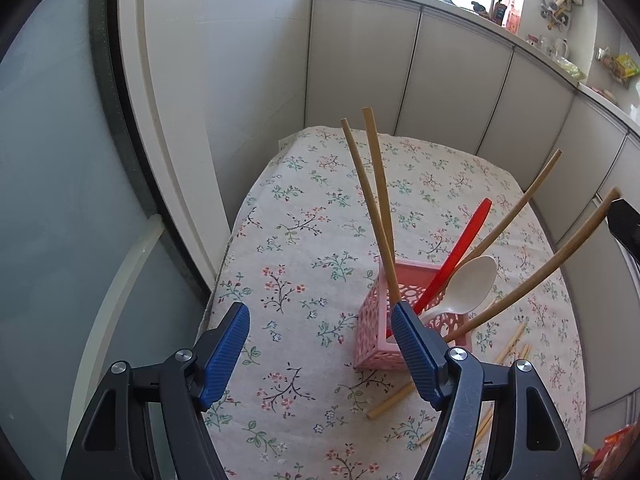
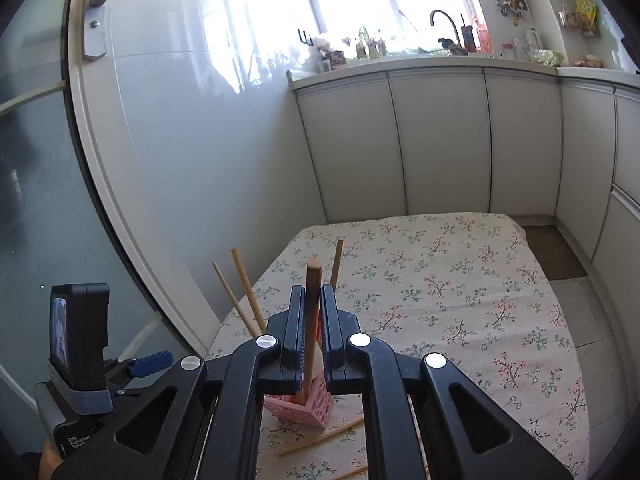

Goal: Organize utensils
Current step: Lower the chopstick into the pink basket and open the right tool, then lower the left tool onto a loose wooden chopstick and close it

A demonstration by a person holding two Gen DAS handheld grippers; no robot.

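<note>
A desk covered with a floral cloth sits in a kitchen corner, with white cabinets along its far and right edges and a glass door along its left edge.

A pink perforated holder stands upright on the desk, toward the near right corner in the left wrist view. Inside it are two chopsticks leaning toward the far left, a red spoon and a white spoon leaning right, and another chopstick leaning far right. A few loose chopsticks lie flat on the cloth by the near edge, just beside the holder's base.

The left gripper hovers over the desk near its near left edge. Its blue-padded fingers are spread wide with nothing between them; the right-hand pad sits in front of the holder's near corner, and whether it touches cannot be told.

The right gripper is above the holder. Its black fingers are drawn close together, pinching a wooden chopstick near its upper part. The stick stands nearly upright in this view, its top end poking above the fingertips and its lower end going down into the holder. In the left wrist view the same stick slants up to the right from the holder toward a dark gripper part at the frame edge.

In the right wrist view the left gripper's body and its small screen appear at the lower left, beside the glass door.
</note>
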